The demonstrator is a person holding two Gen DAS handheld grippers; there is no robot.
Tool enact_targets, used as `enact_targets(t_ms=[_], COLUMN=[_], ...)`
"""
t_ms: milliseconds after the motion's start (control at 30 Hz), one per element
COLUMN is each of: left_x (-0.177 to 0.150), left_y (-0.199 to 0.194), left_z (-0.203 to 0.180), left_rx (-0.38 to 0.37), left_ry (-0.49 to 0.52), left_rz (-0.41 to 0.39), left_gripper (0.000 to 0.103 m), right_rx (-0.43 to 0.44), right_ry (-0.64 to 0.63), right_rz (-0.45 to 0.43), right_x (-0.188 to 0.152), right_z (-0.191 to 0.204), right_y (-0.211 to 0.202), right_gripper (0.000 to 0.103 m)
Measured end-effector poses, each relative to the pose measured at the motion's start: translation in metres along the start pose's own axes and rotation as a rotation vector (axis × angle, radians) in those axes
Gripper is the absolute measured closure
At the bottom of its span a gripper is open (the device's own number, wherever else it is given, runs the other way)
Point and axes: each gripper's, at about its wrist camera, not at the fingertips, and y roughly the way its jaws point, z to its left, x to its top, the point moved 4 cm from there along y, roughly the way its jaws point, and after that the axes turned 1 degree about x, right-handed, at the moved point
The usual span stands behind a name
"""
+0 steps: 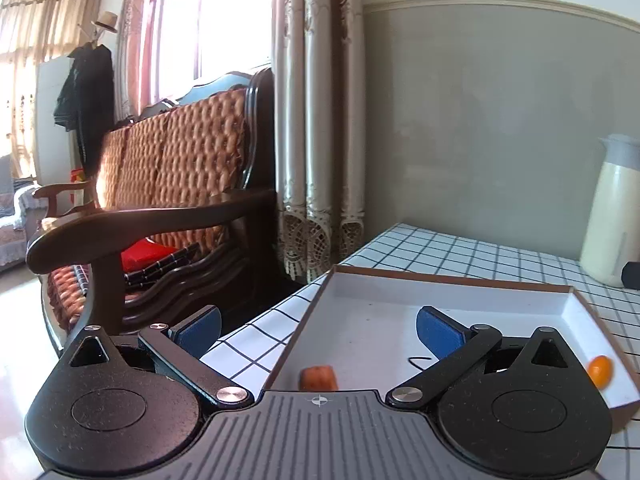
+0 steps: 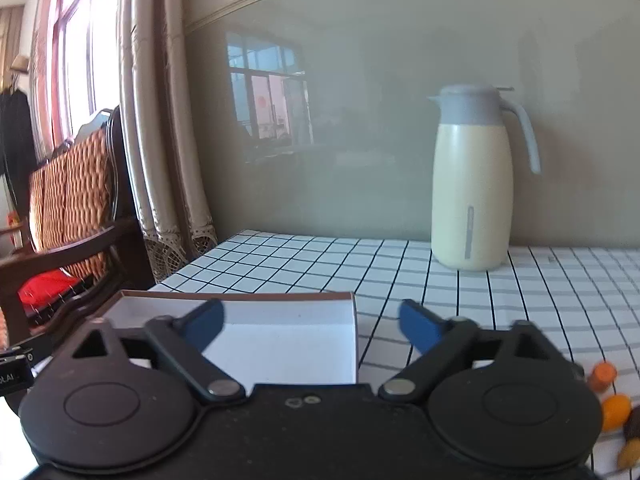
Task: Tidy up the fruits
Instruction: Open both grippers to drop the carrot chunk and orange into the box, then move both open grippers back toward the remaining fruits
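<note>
Both grippers stand with jaws spread wide, holding nothing. The loose fruit (image 2: 614, 412) lies on the checked cloth at four o'clock of the right gripper (image 2: 310, 322), nearer that hand; the box (image 2: 280, 312) sits at eleven, under the left gripper (image 1: 318, 330)

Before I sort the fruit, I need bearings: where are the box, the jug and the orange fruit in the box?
box (image 1: 460, 300): left wrist view, bare white floor.
jug (image 2: 472, 196): right wrist view, cream body.
orange fruit (image 1: 599, 370): left wrist view, its middle.
</note>
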Motion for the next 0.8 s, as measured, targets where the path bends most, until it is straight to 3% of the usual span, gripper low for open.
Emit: enact_targets(t_ms=[300,500,800], left_x=[0.0,-0.001,-0.008], left_y=[-0.036,-0.062,-0.092], left_z=[0.0,-0.011,-0.033], left_rx=[-0.069,-0.104,-0.154], left_ry=[-0.05,-0.038,0.004], left_rz=[0.031,0.026,0.025], left_gripper=[0.0,0.0,0.0], right_rx=[0.013,0.036,0.003], right_ry=[0.055,0.073,0.083], right_rz=[0.035,0.027,0.041], right_x=[-0.009,-0.018,-0.032], right_z=[-0.011,-0.018,-0.033], right_y=[-0.037,-0.064,-0.091], right_gripper=[0.006,0.006,0.006])
